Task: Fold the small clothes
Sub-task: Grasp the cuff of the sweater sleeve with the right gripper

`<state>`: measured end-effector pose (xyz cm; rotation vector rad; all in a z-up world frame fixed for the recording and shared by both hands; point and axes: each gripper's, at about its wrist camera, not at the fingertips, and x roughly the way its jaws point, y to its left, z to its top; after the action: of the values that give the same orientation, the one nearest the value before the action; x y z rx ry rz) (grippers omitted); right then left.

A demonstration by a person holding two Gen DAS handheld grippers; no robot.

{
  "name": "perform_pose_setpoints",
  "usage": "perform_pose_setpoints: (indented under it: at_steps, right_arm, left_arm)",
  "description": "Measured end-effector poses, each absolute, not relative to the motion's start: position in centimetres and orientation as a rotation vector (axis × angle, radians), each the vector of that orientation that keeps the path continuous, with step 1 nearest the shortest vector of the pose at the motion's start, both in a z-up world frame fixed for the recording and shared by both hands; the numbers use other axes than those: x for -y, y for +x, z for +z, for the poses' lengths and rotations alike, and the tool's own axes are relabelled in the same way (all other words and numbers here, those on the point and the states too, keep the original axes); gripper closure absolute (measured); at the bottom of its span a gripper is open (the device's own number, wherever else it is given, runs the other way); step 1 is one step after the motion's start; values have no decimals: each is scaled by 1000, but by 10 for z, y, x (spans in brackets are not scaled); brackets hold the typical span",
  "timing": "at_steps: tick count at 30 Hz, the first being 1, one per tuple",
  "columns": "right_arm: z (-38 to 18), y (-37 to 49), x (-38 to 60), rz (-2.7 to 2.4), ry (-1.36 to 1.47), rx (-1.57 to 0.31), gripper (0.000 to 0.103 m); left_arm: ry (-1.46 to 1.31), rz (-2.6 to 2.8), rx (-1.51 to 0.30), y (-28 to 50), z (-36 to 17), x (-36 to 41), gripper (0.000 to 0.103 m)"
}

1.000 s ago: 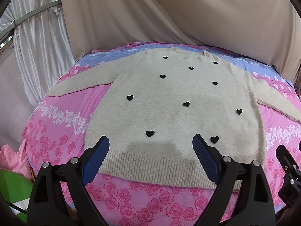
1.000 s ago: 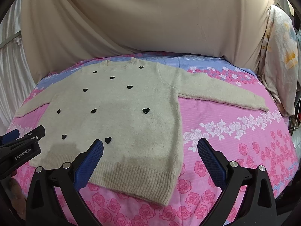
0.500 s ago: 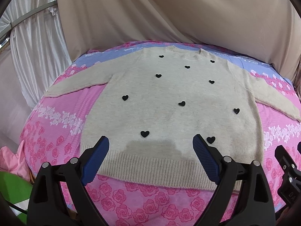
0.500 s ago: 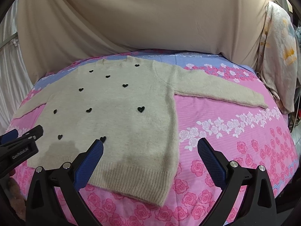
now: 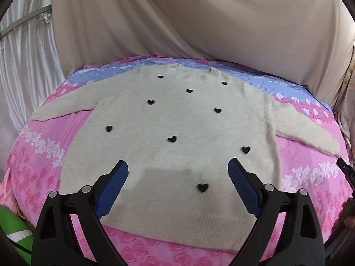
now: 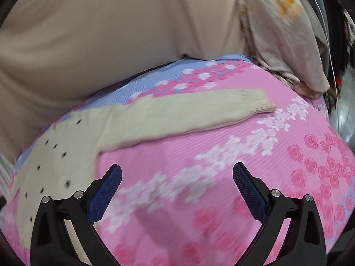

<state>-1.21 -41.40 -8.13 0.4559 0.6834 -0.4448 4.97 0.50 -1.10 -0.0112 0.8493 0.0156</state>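
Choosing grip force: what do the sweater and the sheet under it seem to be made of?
The sweater looks like soft, fuzzy cream knit, with a ribbed hem and cuff and black heart appliqués. The sheet looks like thin, matte woven cotton with fine ribbing and printed roses; fibre uncertain.

The cream sweater [image 5: 177, 119] lies flat on the pink floral sheet [image 5: 40, 155], nothing on top of it. Bare sheet borders its hem and both sides. A beige draped cloth [image 5: 199, 22] hangs close behind the collar. Past the right sleeve [image 6: 199, 108], a hanging patterned cloth [image 6: 284, 33] crowds the sheet's far corner. Between the wide-apart fingers of the right gripper [image 6: 177, 177] lies only bare sheet.
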Motion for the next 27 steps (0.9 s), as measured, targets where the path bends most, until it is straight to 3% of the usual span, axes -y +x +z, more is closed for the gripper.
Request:
perform_pose_setpoints:
  at_steps: [7, 13, 16, 18, 21, 27]
  right_arm:
    - [-127, 19, 534, -510, 682, -661, 7]
    - [-148, 43, 567, -481, 738, -656, 21]
    - [-149, 55, 575, -445, 760, -648, 40]
    - [-150, 63, 580, -406, 796, -656, 73]
    - [-136, 71, 577, -365, 805, -622, 88]
    - [-59, 97, 520, -184, 742, -505, 89]
  left_arm:
    - [-7, 48, -861, 69, -20, 29, 14]
    - [14, 90, -873, 75, -26, 39, 14]
    - [20, 105, -881, 76, -30, 41, 14]
    - [22, 108, -886, 78, -31, 42, 14]
    - [22, 110, -885, 78, -31, 41, 14]
    - [6, 118, -874, 79, -31, 21, 14]
